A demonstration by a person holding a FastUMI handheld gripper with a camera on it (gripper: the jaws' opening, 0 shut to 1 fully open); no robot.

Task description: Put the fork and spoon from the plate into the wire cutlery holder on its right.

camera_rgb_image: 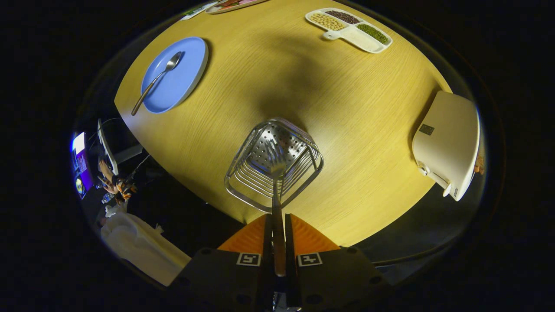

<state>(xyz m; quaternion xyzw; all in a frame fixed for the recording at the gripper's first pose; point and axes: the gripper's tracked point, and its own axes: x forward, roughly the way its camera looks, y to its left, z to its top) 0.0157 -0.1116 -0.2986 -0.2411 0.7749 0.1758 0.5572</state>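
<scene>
Bare yellow wooden tabletop (277, 73) lay open between the round blue plate (184, 86) and the wire cutlery holder (274, 164), whose mouth was taken by a metal fork (275, 173) pinched in the gripper (278, 225).

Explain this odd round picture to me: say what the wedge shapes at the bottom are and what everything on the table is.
The camera rides on a hand-held gripper and looks along its two fingers, the wedges. They are shut on a silver metal fork, its tines pointing into the silver wire cutlery holder just ahead. Beyond, on the yellow wooden table, a silver spoon lies on a round blue plate. Farther off sit a white divided tray of beans and a white box-shaped device.
</scene>
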